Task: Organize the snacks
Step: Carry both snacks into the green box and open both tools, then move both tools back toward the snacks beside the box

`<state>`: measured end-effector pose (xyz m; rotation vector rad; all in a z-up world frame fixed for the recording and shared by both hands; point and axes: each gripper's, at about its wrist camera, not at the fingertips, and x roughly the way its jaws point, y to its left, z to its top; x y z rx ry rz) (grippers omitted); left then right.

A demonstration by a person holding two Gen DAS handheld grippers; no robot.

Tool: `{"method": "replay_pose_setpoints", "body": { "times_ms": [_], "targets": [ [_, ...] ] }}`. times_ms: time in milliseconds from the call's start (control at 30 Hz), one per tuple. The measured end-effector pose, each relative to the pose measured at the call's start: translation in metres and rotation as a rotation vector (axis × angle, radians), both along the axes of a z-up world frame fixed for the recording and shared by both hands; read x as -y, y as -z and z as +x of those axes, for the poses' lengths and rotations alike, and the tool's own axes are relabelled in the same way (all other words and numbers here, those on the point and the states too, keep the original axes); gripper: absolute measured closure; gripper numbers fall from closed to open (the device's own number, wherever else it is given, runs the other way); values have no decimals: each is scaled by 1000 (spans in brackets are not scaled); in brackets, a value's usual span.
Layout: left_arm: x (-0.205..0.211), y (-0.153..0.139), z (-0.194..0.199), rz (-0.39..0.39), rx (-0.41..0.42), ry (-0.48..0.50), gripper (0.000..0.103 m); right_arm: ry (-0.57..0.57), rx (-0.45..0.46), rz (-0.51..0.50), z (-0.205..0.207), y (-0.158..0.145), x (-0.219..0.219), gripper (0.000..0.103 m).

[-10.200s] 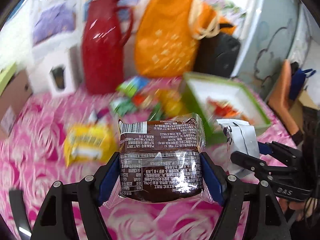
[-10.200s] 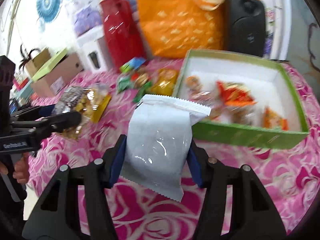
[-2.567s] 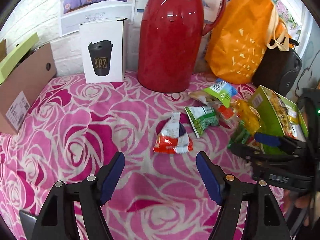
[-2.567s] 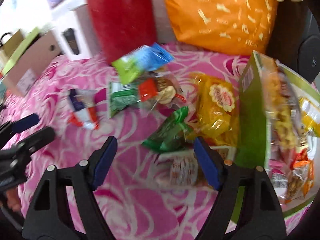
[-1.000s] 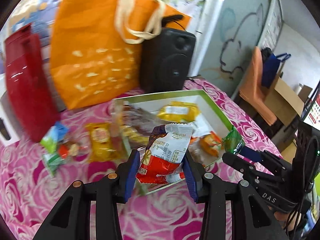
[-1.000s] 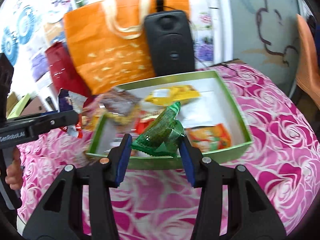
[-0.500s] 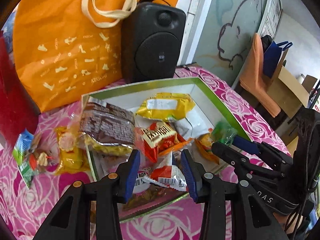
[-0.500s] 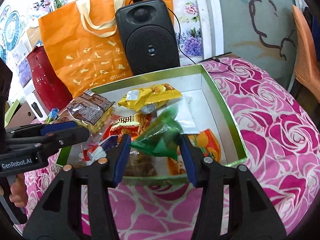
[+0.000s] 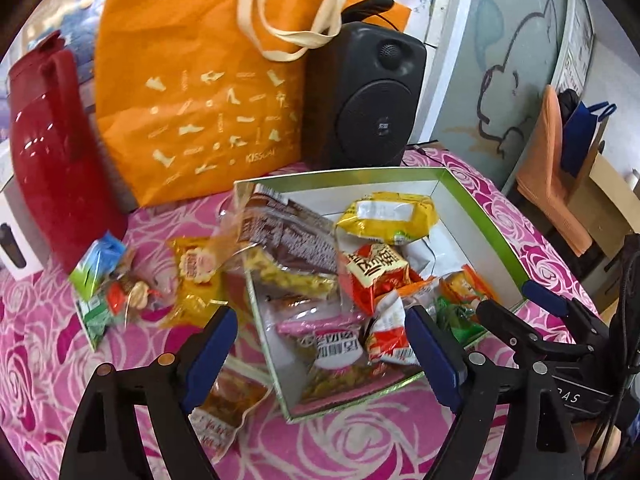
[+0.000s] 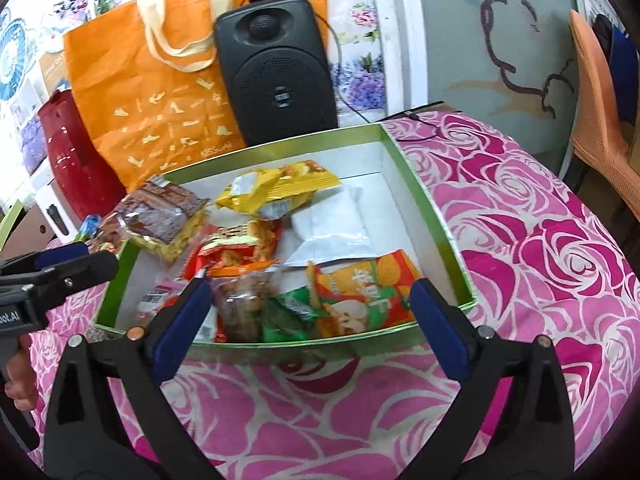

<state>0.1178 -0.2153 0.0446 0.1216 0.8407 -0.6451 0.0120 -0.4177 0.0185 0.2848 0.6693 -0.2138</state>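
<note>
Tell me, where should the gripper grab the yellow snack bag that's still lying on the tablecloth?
Probably across the middle of the yellow snack bag, coming down from above. It lies flat on the pink tablecloth with its long sides free, between the green box and a small pile of packets.

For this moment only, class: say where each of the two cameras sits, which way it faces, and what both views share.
Left wrist: on the left gripper, open, facing the green box from its near-left corner; the right gripper shows at right.
Right wrist: on the right gripper, open, facing the box's front wall; the left gripper and a hand show at left.
Shared: the box, yellow packet, orange bag, speaker.
</note>
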Motion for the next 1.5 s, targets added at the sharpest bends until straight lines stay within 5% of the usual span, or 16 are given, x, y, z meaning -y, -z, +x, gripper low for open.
{"method": "replay_pose_setpoints", "body": {
  "times_ms": [233, 400, 533, 667, 867, 933, 1100, 1200, 1333, 1500],
  "targets": [
    [-41, -16, -5, -37, 30, -34, 15, -81, 25, -29, 2, -21, -35, 4],
    [-100, -24, 7, -68, 58, -163, 15, -187, 24, -38, 7, -28, -74, 4],
    [-139, -10, 21, -111, 3, -239, 15, -268, 12, -43, 15, -26, -105, 4],
    [-142, 20, 23, -103, -90, -183, 17, -335, -18, -41, 20, -20, -129, 4],
    [-100, 68, 18, -22, -179, -27, 39, -370, -80, -39, 14, -10, -143, 4],
    [-96, 78, 19, -28, -224, -12, 63, -385, -105, -34, 9, -5, -147, 4],
    [-102, 84, 4, -48, -270, 41, 68, -416, -166, -23, 2, 13, -157, 4],
    [-116, 81, -8, -42, -261, 52, 67, -412, -190, 30, 4, 22, -158, 7],
    [-144, 63, 1, -18, -163, -56, 63, -412, -201, 115, 13, 31, -167, 9],
    [-177, 43, 28, -93, -173, -108, 56, -471, -206, 139, 21, 34, -199, 16]
  ]
}}
